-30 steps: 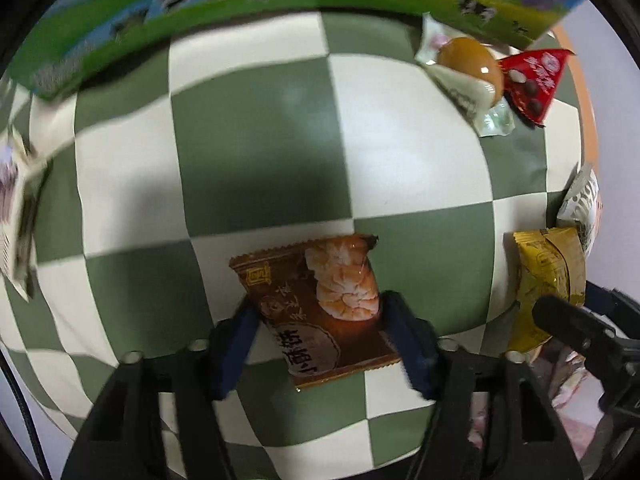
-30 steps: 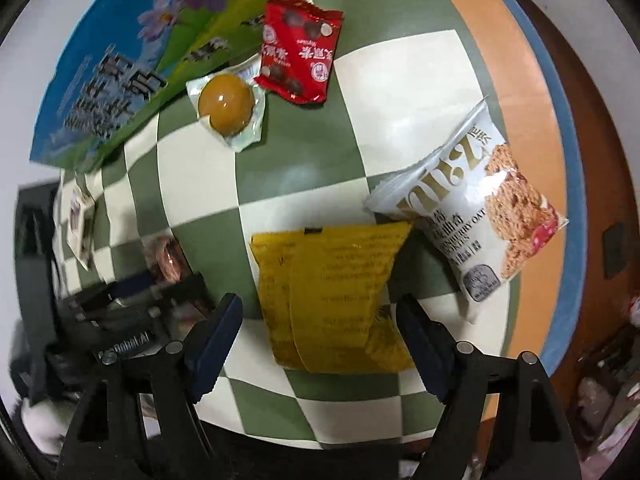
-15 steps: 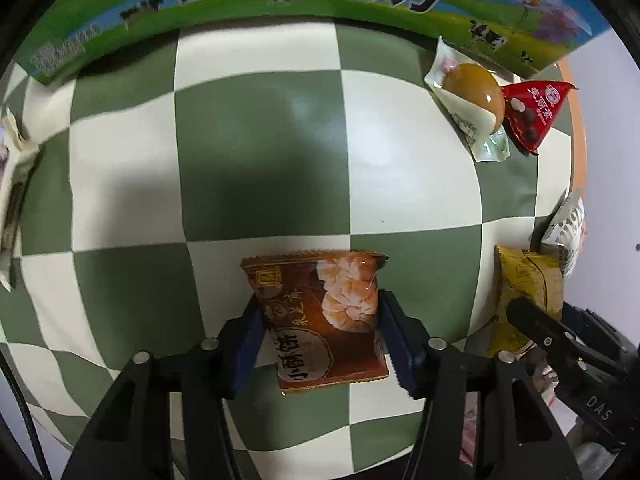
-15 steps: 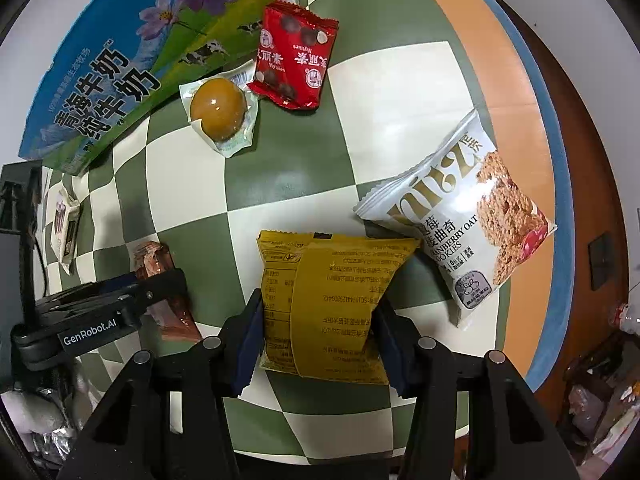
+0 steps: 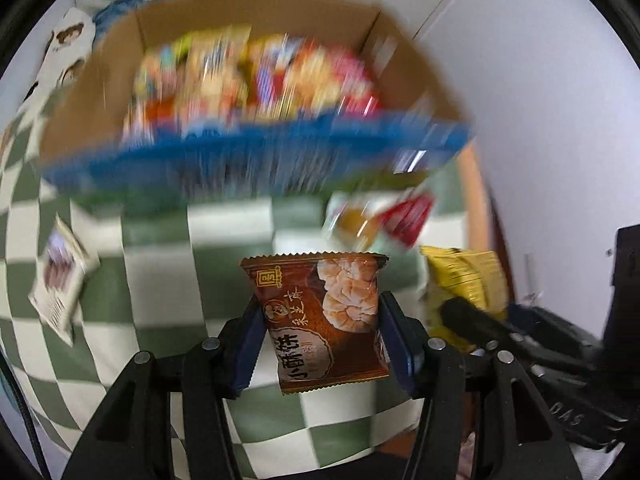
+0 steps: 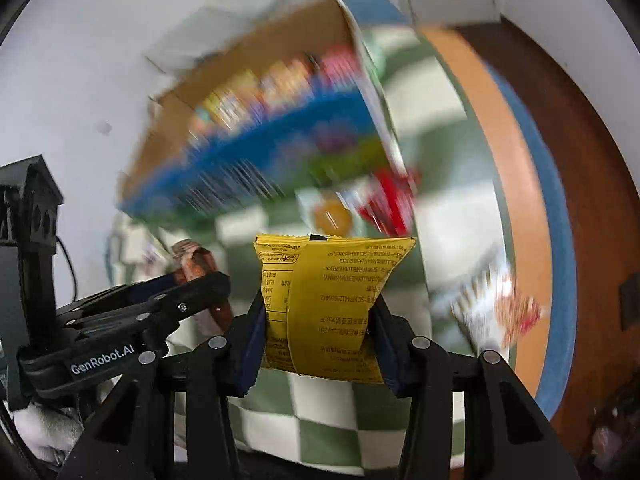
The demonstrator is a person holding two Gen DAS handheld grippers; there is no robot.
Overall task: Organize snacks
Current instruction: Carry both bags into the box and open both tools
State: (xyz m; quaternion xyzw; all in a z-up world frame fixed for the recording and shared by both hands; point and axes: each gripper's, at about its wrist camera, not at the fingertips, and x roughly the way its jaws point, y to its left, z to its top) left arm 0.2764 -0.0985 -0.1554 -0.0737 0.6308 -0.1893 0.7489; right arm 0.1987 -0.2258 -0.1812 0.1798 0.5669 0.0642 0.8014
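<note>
- Progress, stowed: cardboard box [image 5: 256, 80] at the far side of the tabletop [image 5: 160, 280], open-topped and already holding a row of mixed bright packets; blur prevents a count.
- Progress, in hand: two packets lifted clear of the tabletop, one per tool, both facing the box. Judged mid-carry, not yet dropped in.
- Progress, outstanding: egg pack [image 5: 354, 222] and red packet [image 5: 408, 216] lying close together just in front of the box; white oat-bar packet [image 6: 496, 312] near the right edge; small white packet [image 5: 60, 276] at the left. Four loose items at least, so the job looks well short of finished.
- Left tool [image 5: 320, 334]: closed on the brown packet [image 5: 324, 320], blue pads pressed to both side edges.
- Brown packet: glossy brown-orange wrapper, serrated top seal, shrimp-like picture at upper right, round label with Chinese characters below. Held upright, seal toward the box, flat and uncrushed.
- Right tool [image 6: 318, 330]: closed on the yellow packet [image 6: 328, 304], pads pinching its lower sides.
- Yellow packet: bright yellow film, back panel facing the camera with fine print and a centre seam, serrated top edge; slightly puffed, waist drawn in by the grip.
- Position: the two tools sit side by side, each visible at the edge of the other's view.
</note>
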